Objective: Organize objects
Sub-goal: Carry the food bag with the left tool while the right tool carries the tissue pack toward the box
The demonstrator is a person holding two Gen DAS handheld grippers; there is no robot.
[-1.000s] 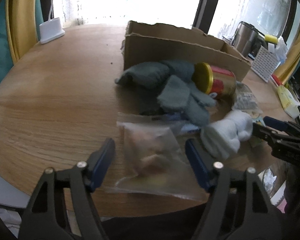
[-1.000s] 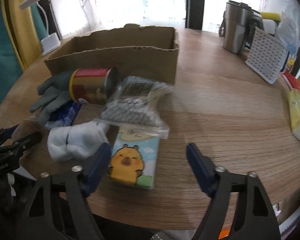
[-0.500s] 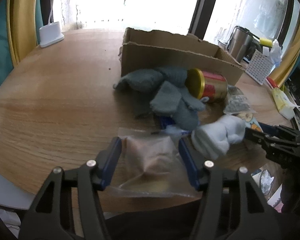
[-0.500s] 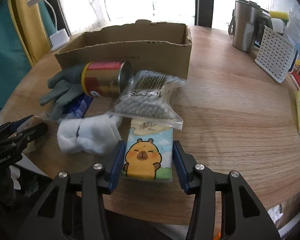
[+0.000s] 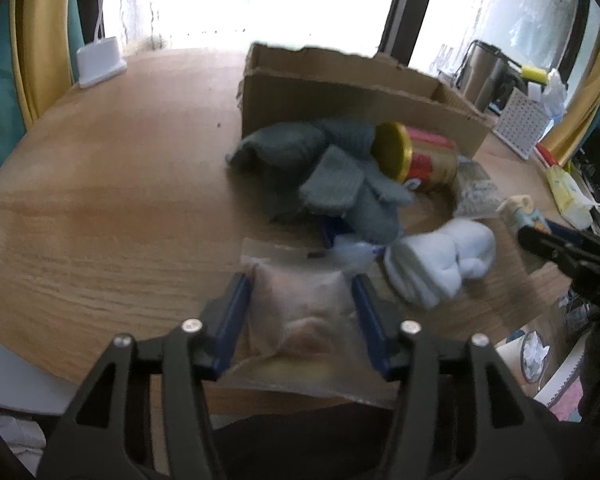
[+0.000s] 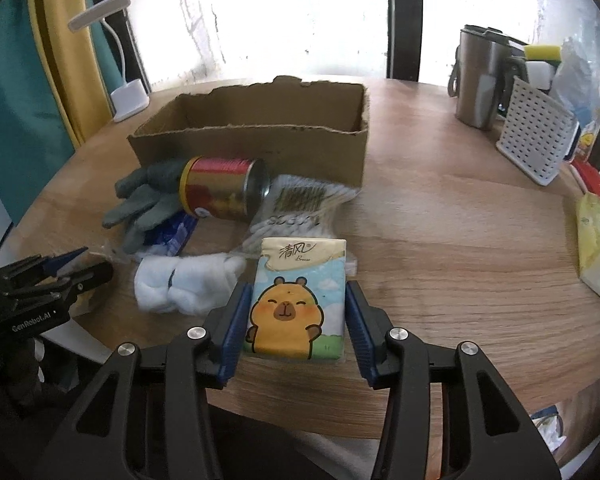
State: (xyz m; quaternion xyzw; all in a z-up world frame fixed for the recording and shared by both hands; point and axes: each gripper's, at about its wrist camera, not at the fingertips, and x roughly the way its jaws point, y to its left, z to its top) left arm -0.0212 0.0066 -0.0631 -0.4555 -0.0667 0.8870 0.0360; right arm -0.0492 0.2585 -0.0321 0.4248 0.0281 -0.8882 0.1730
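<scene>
Round wooden table with an open cardboard box near its middle, apparently bare inside as far as the right wrist view shows. Everything to be sorted heaped just in front of the box, on the near side.

Right gripper closed onto a tissue pack printed with a cartoon capybara, blue pads pressed against both long edges; pack near the table's front edge, well short of the box, lifted or not impossible to say.

Left gripper narrowed around a clear plastic bag of something pale, pads touching the bag's sides; view blurred, so firmness of hold uncertain. Bag also at the front edge, well short of the box.

Between the grippers and the box: white rolled socks, grey gloves, a red and gold can on its side just against the box wall, a bag of cotton swabs, a blue packet under the gloves.

Judged progress: barely started. Nothing in the box yet; two items gripped, five more left on the table.
</scene>
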